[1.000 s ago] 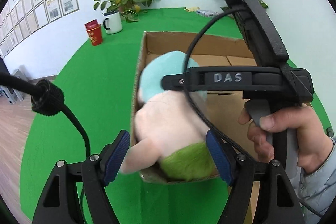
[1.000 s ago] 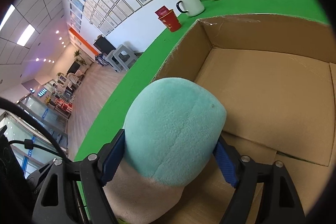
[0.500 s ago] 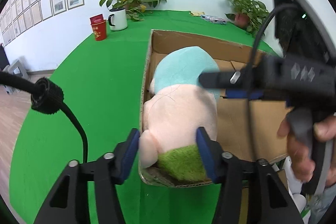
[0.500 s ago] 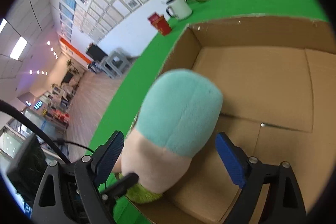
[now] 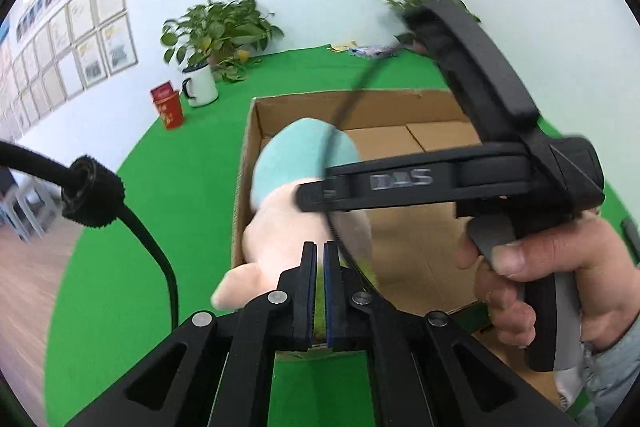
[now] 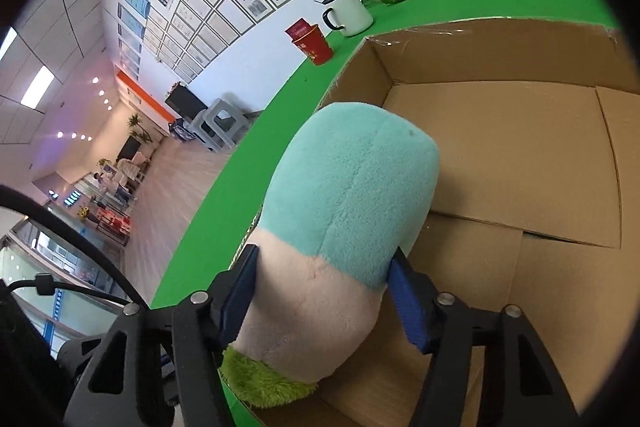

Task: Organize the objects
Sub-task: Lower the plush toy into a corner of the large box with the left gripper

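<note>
the plush toy (image 6: 340, 227) is lying in the near-left corner of the open cardboard box (image 6: 520, 155), leaning against the box's left wall, teal end pointing toward 12 o'clock and green fuzzy end at the near rim. the box is sitting on the green tabletop (image 5: 120, 267).

the right tool (image 6: 324, 291) is straddling the toy where teal meets cream. its jaws have just been closing, and both blue pads (image 6: 404, 303) are now touching the toy's sides, clamping it.

in the left wrist view, the left tool (image 5: 318, 291) is positioned at 6 o'clock, at the near rim of the box. its jaws have just been closing and are now standing together, with only a thin sliver of green showing between the pads; whether any plush is pinched there cannot be determined. the person's hand (image 5: 560, 275) is gripping the right tool's handle at 3 o'clock.

a white enamel mug (image 5: 200, 85) and a red cup (image 5: 168, 105) are standing on the tabletop at 11 o'clock, well apart from the box, with a potted plant (image 5: 216, 31) just behind the mug.
</note>
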